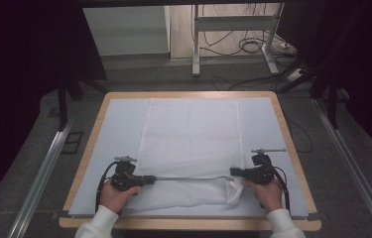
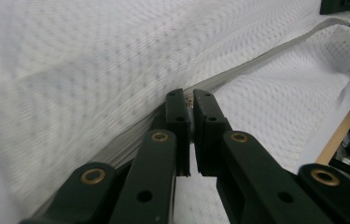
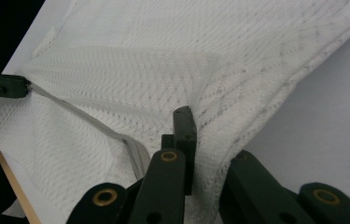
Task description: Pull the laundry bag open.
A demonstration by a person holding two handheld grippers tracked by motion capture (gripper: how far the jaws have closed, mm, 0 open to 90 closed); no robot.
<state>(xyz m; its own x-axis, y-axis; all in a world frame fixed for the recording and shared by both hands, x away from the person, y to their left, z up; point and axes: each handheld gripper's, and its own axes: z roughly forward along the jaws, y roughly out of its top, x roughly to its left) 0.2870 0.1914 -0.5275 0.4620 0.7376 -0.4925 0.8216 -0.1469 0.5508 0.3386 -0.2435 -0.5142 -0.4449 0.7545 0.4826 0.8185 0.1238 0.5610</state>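
Observation:
A white mesh bag (image 1: pixel 189 134) lies flat on the pale mat (image 1: pixel 268 124), its near part folded over along a grey zipper (image 1: pixel 188 178). My left gripper (image 1: pixel 150 179) is at the zipper's left end. In the left gripper view its jaws (image 2: pixel 191 100) are shut on the small zipper pull (image 2: pixel 190 99), with the zipper tape (image 2: pixel 266 56) running away to the upper right. My right gripper (image 1: pixel 234 171) is at the zipper's right end. There its jaws (image 3: pixel 200 126) are shut on the bag's bunched edge (image 3: pixel 219 154), which hides one finger. The left gripper (image 3: pixel 4 86) shows far off.
The mat covers a wooden table (image 1: pixel 188 224) whose edge runs close below both hands. Metal rails (image 1: pixel 44 168) flank the table on the floor. A metal frame (image 1: pixel 196 44) and loose cables (image 1: pixel 253 47) stand beyond the far edge.

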